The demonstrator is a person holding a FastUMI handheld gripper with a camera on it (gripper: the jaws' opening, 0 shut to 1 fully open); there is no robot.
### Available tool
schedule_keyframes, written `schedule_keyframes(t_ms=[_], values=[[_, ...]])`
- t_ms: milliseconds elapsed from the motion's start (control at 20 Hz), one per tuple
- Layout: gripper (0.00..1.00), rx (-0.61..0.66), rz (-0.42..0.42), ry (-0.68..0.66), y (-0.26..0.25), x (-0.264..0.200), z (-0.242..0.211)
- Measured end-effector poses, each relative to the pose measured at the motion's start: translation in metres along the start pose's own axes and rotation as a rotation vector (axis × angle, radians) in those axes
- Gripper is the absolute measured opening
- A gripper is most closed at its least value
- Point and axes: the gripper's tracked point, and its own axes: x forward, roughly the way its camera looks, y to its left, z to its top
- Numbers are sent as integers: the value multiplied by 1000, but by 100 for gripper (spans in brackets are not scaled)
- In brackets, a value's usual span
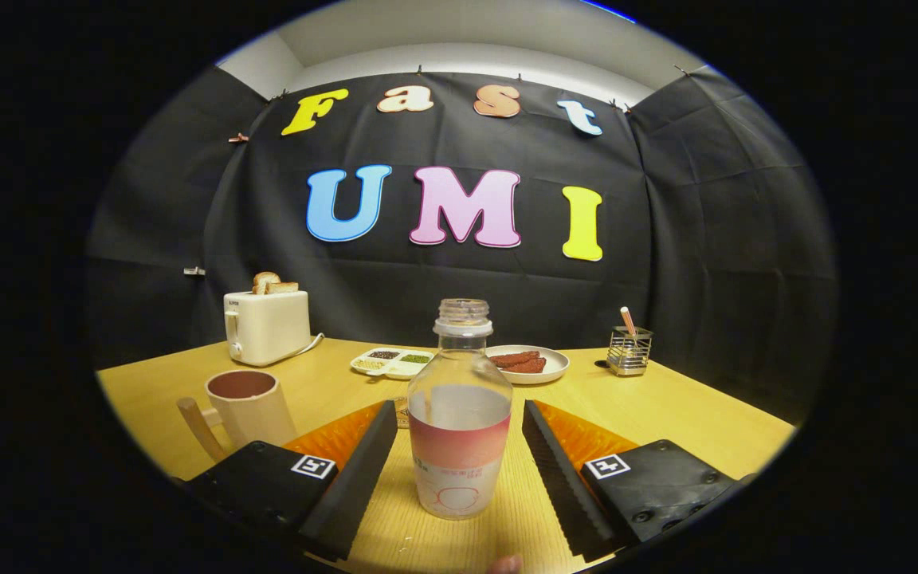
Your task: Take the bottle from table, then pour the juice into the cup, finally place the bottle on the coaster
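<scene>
The bottle stands upright on the bench, between the gripper's wide-open jaws, untouched. Uncapped and partly full, it looks light, smooth and easily squashed; the labelled middle seems the safest hold. The cup waits left.

Black cloth wall behind wooden table; pale ceiling above.
</scene>
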Motion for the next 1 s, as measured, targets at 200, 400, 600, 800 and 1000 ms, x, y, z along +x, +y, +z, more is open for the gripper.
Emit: schedule_keyframes(t_ms=[200, 400, 600, 800, 1000], values=[[97, 4, -7, 33, 3, 13, -18], [78, 12, -46, 70, -1, 18, -19], [73, -60, -46, 59, 1, 15, 15], [72, -164, -59, 98, -4, 13, 48], [71, -302, -152, 130, -22, 12, 85]])
